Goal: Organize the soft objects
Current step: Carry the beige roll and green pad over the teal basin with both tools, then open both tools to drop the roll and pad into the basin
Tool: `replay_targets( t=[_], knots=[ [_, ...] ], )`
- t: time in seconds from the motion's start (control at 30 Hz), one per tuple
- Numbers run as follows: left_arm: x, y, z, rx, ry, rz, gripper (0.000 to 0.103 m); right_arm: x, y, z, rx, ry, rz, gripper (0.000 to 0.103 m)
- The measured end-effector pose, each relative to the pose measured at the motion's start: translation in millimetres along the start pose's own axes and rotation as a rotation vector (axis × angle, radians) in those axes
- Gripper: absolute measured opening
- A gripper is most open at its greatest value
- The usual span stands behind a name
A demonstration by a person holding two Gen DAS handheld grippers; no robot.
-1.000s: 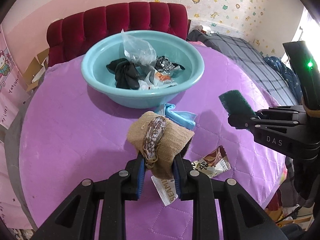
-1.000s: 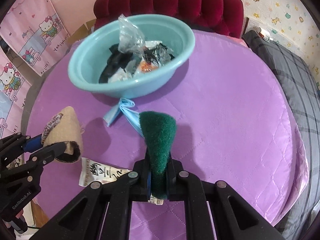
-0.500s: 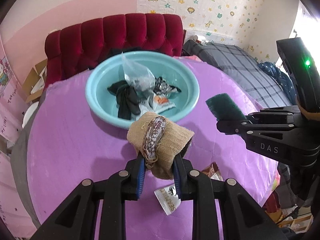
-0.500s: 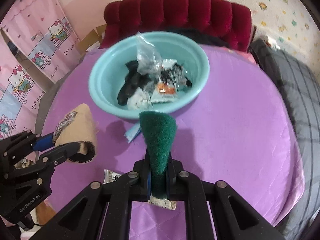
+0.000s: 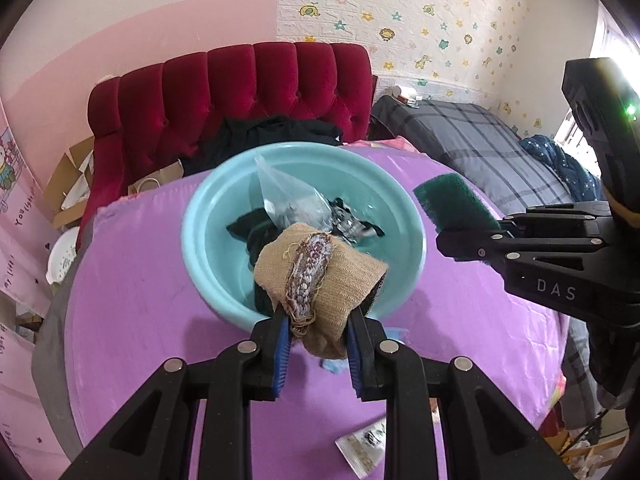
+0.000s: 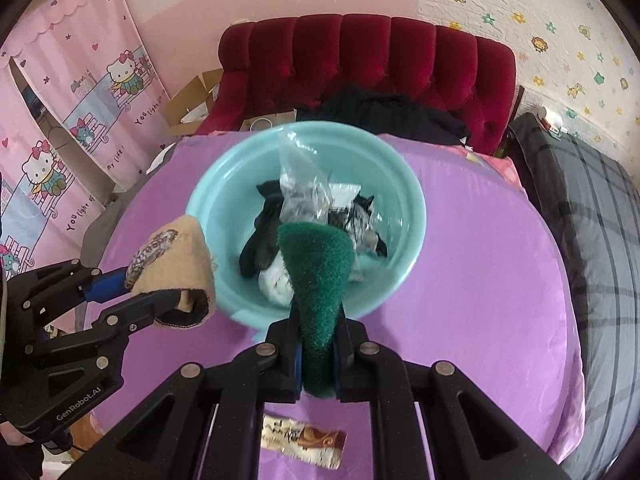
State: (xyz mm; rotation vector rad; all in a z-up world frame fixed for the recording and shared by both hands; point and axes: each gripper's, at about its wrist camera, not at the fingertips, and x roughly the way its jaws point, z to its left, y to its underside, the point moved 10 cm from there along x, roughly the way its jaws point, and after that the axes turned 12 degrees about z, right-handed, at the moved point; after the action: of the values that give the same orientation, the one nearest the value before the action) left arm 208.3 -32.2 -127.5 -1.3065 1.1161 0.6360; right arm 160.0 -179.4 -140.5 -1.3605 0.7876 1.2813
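Observation:
My left gripper (image 5: 318,330) is shut on a tan knitted cloth (image 5: 320,276) and holds it over the near rim of the teal basin (image 5: 200,256). My right gripper (image 6: 316,336) is shut on a green scouring pad (image 6: 316,280), also above the near rim of the basin (image 6: 404,184). The basin holds a black cloth (image 6: 260,248), a clear plastic bag (image 6: 300,184) and small packets. The pad (image 5: 452,204) and right gripper show at the right of the left wrist view. The tan cloth (image 6: 176,268) shows at the left of the right wrist view.
The basin stands on a round table with a purple quilted cover (image 6: 480,280). Snack packets (image 6: 304,440) (image 5: 364,448) lie near the front edge, a light blue item (image 5: 336,364) under my left gripper. A red tufted headboard (image 5: 240,92) and a grey plaid bed (image 5: 480,144) stand behind.
Both grippers have risen and moved forward toward the basin with their loads. The tan cloth and green pad now hang over the basin's near rim.

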Motion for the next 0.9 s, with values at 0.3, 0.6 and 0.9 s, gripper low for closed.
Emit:
replay_targets(
  t=[0.3,0.6,0.9],
  knots=[
    [27,-31,19,-0.007,0.004,0.024,0.026,21,-43,-11,0.008,-0.019,0.008,0.011],
    [61,-53,37,-0.028,-0.009,0.052,0.026,54,-76,-21,0.014,-0.031,0.026,0.012],
    [101,-66,59,-0.078,-0.030,0.101,0.026,94,-100,-29,0.025,-0.048,0.075,0.014]
  ],
)
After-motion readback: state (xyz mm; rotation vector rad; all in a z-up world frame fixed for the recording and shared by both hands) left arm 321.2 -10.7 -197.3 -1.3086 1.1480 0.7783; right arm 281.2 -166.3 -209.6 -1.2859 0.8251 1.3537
